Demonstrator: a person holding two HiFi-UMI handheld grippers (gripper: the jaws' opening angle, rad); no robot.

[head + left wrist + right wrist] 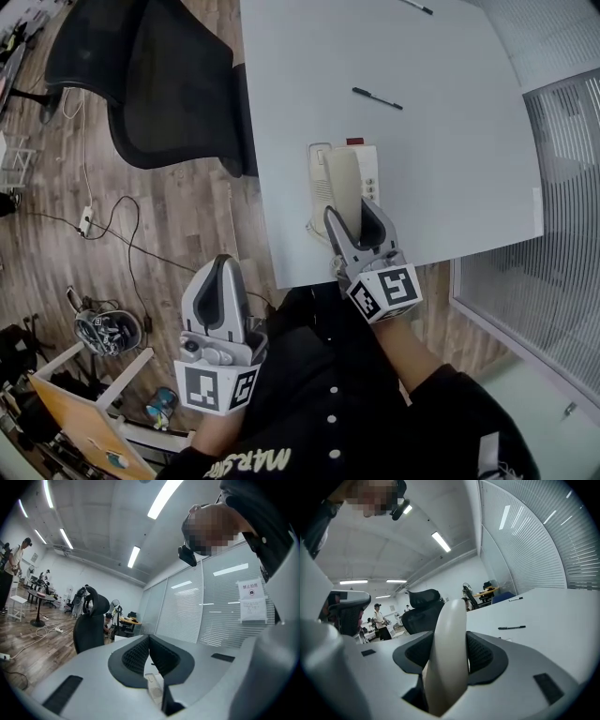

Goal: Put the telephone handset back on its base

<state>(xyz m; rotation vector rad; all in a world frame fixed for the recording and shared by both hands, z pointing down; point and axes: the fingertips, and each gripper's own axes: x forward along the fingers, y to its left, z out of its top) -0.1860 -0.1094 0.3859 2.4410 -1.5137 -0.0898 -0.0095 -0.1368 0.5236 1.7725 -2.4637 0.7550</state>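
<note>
The cream telephone handset [343,183] is clamped between the jaws of my right gripper [351,212], which is shut on its lower half. The handset hangs lengthwise over the white telephone base [319,180], which sits near the table's front edge; whether it touches the base I cannot tell. In the right gripper view the handset [447,653] fills the gap of the right gripper [449,645], with both pads pressed against it. My left gripper [222,264] is off the table, low at the left above the person's lap. In its own view the left gripper [149,637] is shut and holds nothing.
A black pen [377,98] lies on the white table [450,178] beyond the base, and a second pen [417,7] lies at the far edge. A black office chair [150,75] stands left of the table. A glass partition with blinds [562,262] runs along the right.
</note>
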